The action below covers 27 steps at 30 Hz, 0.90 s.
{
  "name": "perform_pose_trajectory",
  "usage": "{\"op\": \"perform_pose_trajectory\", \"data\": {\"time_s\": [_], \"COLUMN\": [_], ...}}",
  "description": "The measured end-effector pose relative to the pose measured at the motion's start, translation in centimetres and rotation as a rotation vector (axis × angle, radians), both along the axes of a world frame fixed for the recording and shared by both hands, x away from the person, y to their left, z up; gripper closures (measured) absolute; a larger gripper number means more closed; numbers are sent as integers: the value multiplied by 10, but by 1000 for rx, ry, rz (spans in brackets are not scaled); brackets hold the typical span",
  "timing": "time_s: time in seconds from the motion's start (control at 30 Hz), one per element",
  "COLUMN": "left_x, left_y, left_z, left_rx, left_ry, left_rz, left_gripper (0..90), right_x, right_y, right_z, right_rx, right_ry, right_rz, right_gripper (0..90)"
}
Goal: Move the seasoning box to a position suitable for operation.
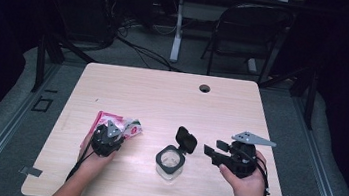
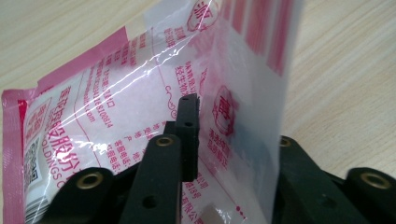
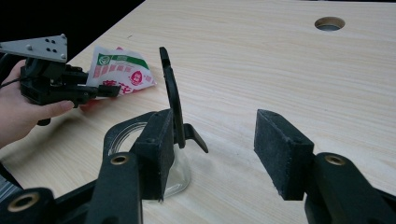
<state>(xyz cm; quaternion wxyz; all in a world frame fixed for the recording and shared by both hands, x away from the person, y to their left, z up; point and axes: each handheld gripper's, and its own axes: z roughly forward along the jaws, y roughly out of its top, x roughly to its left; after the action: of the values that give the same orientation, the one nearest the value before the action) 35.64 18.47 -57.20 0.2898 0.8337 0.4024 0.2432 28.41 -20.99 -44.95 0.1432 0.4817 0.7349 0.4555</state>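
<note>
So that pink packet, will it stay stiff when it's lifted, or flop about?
Probably floppy: the packet is thin film, creased and folded up between the left gripper jaws. Its glossy surface looks slippery. It likely weighs little, lying fairly flat on the table.

A dim lab: bare wooden table (image 1: pixel 162 96) on a metal frame, floor cables (image 1: pixel 138 48), folding chair (image 1: pixel 246 31) behind
</note>
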Motion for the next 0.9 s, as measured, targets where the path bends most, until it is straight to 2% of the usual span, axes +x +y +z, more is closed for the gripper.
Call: {"op": "perform_pose_trajectory", "data": {"time_s": [0.37, 0.6, 0.9], "left_x": [2, 6, 8], "left_y": [-4, -9, -10], "left_z": [1, -3, -3], "left_rx": [-15, 2, 27], "left_ry": [-6, -14, -12], "left_rz": [-16, -22, -4], "left_gripper": [701, 679, 750], "right_x": [-2, -4, -5], "right_y": [-1, -5, -8], "right_z": [-2, -3, -4], "right_rx": [-5, -2, -1], "right_ry": [7, 13, 17], "right_rz": [-11, -30, -45], "right_gripper": [478, 478, 478]}}
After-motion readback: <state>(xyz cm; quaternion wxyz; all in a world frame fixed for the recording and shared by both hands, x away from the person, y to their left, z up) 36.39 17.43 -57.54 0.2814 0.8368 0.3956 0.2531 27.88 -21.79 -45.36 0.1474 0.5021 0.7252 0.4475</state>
